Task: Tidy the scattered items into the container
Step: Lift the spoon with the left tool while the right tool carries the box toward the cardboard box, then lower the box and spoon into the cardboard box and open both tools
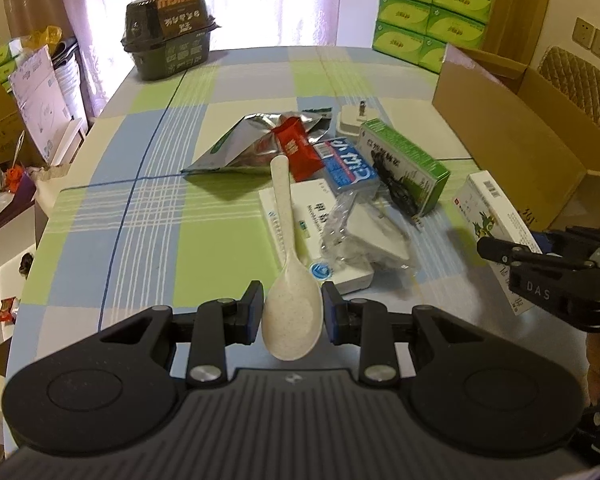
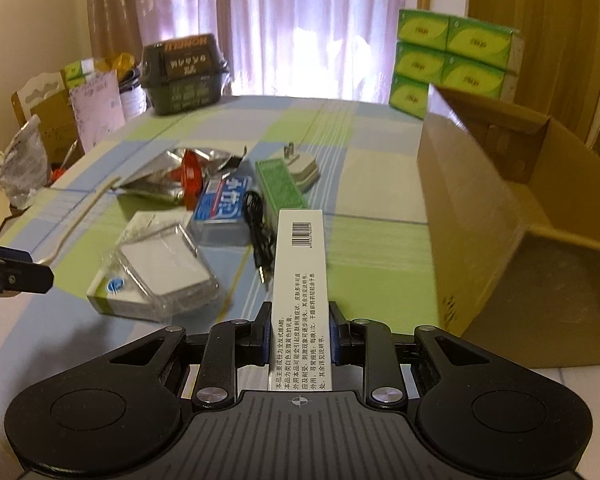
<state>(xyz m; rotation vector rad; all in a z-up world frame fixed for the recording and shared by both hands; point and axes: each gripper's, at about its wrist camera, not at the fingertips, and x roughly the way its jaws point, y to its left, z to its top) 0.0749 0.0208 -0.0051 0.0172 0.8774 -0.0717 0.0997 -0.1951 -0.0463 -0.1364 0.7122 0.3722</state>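
only left view shows spoon (image 1: pixel 290 308) bowl; right, perhaps handle.

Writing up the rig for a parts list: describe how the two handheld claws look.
Both match: matte black, with a ribbed grey housing, two round side lobes and silver pivot screws. The left claw has blue-edged finger pads. The right claw shows a crosshair mark in its own view, and white "DAS" lettering in the left view.

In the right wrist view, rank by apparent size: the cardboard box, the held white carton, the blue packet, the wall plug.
Largest to smallest:
1. cardboard box
2. white carton, though it is enlarged by nearness in the right gripper
3. blue packet
4. wall plug
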